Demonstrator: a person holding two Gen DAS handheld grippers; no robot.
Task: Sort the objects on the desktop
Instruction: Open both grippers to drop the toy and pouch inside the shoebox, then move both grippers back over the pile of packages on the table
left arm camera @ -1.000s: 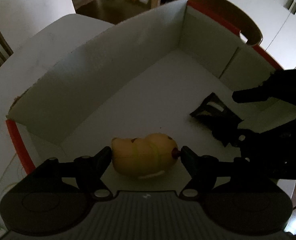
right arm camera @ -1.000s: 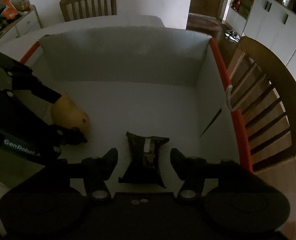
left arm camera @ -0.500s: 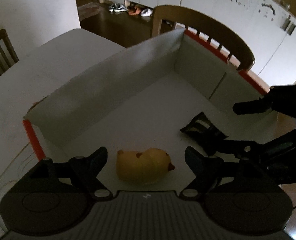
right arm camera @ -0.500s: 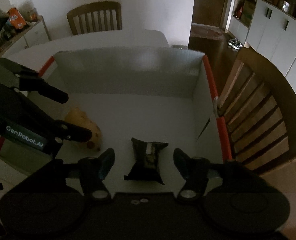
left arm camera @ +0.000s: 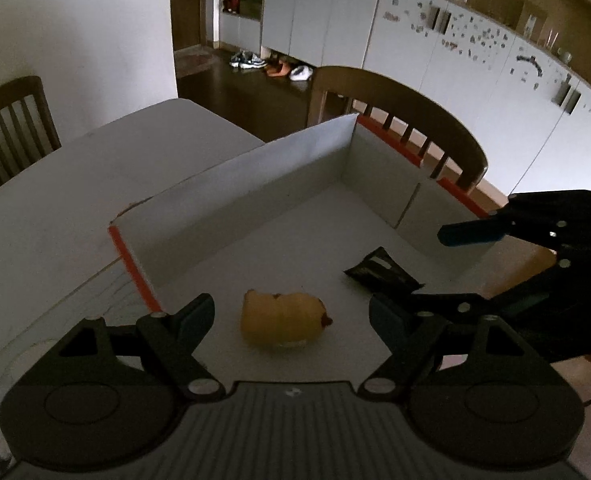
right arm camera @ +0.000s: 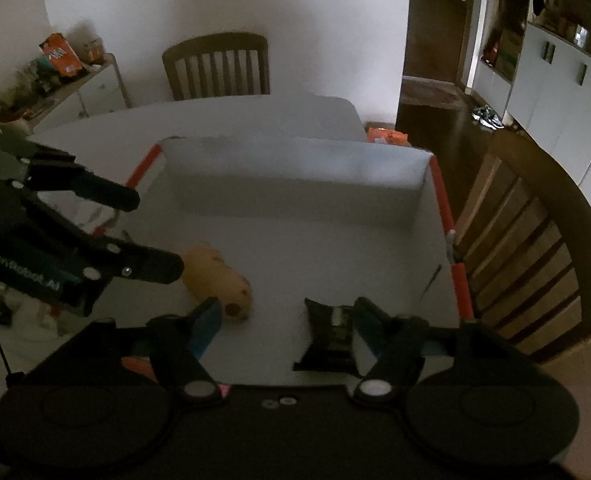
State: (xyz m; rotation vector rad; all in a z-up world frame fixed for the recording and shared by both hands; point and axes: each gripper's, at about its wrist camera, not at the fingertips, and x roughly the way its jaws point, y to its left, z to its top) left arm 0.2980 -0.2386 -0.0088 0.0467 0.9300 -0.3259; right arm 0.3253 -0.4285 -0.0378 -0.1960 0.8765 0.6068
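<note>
A: What is the biggest thing in view?

B: A white table (left arm camera: pixel 75 184), with wooden chairs (right arm camera: pixel 217 66) around it. On it sits a shallow white box (left arm camera: pixel 255 184) with orange-edged walls, open at the top.

A: Where are the grippers?

B: Both hover above the box's near edge, angled down. The left gripper (left arm camera: pixel 291 316) has its jaws spread wide, nothing pressed between them. The right gripper (right arm camera: pixel 283 320) has its jaws opening; the pads touch nothing.

A: And the objects being sorted?

B: Two lie on the box floor. A yellow plush toy (left arm camera: pixel 283 322) lies on its side below the left jaws, free of both pads. A small dark packet (right arm camera: pixel 329 334) lies flat to its right, below the right gripper's jaws, near the box's right wall.

A: Do they touch?

B: No, they lie apart.
</note>
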